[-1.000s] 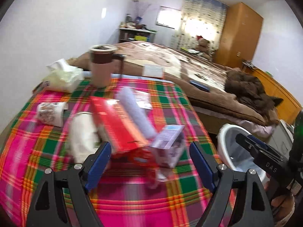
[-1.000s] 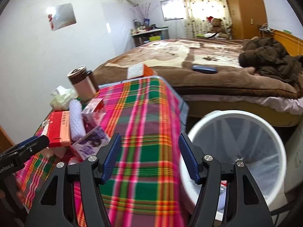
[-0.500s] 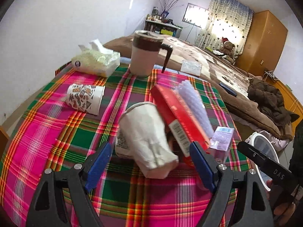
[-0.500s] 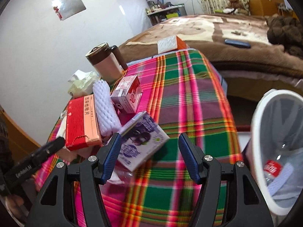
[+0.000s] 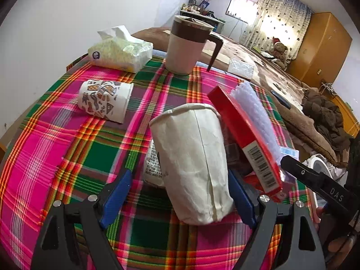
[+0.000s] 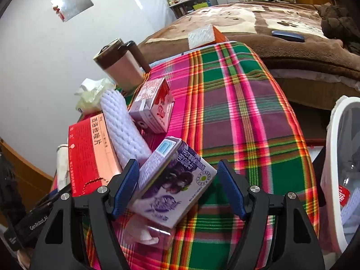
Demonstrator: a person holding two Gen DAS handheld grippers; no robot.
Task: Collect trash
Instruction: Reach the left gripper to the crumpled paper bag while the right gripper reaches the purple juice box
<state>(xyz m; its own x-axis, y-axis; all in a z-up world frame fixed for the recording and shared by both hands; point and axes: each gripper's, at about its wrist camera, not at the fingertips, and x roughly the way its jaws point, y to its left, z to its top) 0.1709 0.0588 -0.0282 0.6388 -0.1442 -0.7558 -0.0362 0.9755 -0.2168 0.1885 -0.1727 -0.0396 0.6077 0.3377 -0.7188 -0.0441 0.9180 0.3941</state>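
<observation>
Left wrist: "DAS" on right tool (image 5: 333, 193)

Left wrist view: open plaid tablecloth (image 5: 56, 148) extends from 7 to 10 o'clock, free of objects up to the printed paper cup (image 5: 104, 100) lying at 11 o'clock. The crumpled white cup (image 5: 193, 164) fills the centre, between the left gripper (image 5: 180, 200) fingers. From 1 to 3 o'clock the way is blocked by the red box (image 5: 247, 144) and foam net sleeve (image 5: 256, 117), stacked touching. The mug (image 5: 189, 45) and tissue pack (image 5: 119, 54) close the far edge at 12 o'clock. Right wrist view: bare cloth runs from 12 to 4 o'clock up to the white bin (image 6: 337, 157) at 3 o'clock. The purple carton (image 6: 173, 180) sits between the opening right gripper (image 6: 177, 189) jaws; 9 to 11 o'clock is cluttered.
</observation>
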